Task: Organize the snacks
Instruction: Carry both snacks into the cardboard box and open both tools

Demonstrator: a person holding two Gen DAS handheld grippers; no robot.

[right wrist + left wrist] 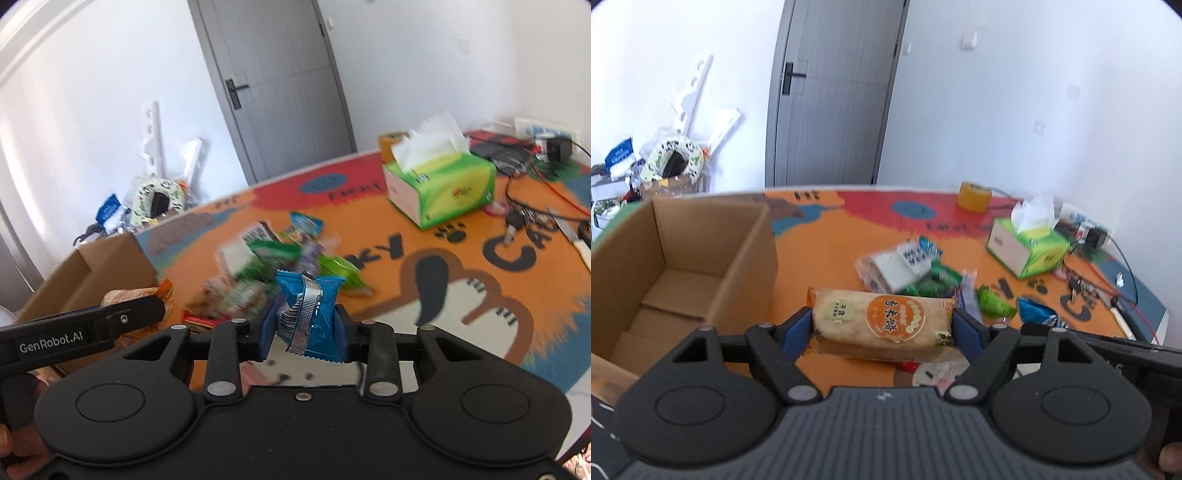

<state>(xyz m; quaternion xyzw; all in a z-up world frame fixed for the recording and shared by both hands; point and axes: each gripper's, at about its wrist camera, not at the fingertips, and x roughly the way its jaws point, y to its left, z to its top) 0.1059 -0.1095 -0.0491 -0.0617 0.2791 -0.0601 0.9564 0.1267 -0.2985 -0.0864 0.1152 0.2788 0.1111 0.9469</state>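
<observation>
Fingers of the left gripper [882, 325] are pinched on a long tan rice-cracker packet with an orange round label [882, 319], its ends between the pads; an open brown cardboard box [701, 258] is seen just left. A crinkled blue foil snack pouch [308, 314] is clamped by the right gripper [304, 325]. Slippage is risked: both wrappers are slick.

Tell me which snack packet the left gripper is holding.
The orange rice cracker packet, clamped lengthwise in the left gripper. The blue packet is in the right gripper; the rest lie loose on the table.

Rice cracker pack [881, 319] between left tongs [882, 325]
</observation>
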